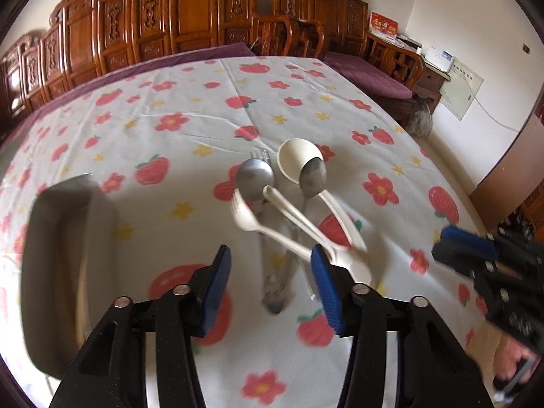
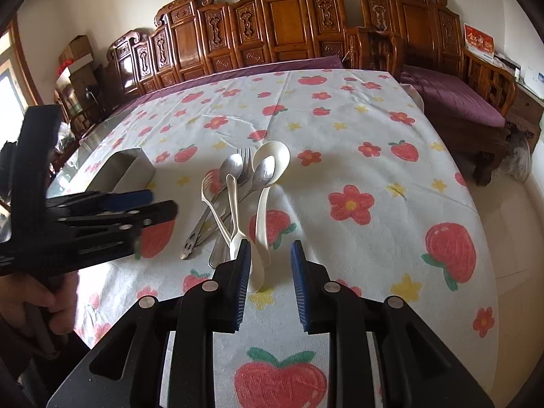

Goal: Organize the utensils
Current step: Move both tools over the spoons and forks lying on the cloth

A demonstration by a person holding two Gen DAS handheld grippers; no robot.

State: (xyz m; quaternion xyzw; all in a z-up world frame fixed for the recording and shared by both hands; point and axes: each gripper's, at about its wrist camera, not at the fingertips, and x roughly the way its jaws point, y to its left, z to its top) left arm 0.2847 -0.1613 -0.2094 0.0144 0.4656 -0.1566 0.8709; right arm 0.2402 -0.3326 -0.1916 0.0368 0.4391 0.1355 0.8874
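Both hand-held grippers, left [image 1: 270, 284] and right [image 2: 270, 282], are hovering part-open and empty, while the mixed steel and white plastic utensils [image 2: 238, 204] are lying unsorted beside the empty grey metal tray [image 1: 64, 272].

Left wrist view: I look down along the left gripper [image 1: 270, 278] from close above the tablecloth [image 1: 190, 102], facing the carved wooden bench [image 1: 190, 23].
Right wrist view: I look the same way along the right gripper [image 2: 270, 268], equally near.
Shared: the utensil pile [image 1: 289, 200] [image 2: 238, 197], the metal container [image 1: 64, 255] [image 2: 125, 170], and each view catches the other gripper.
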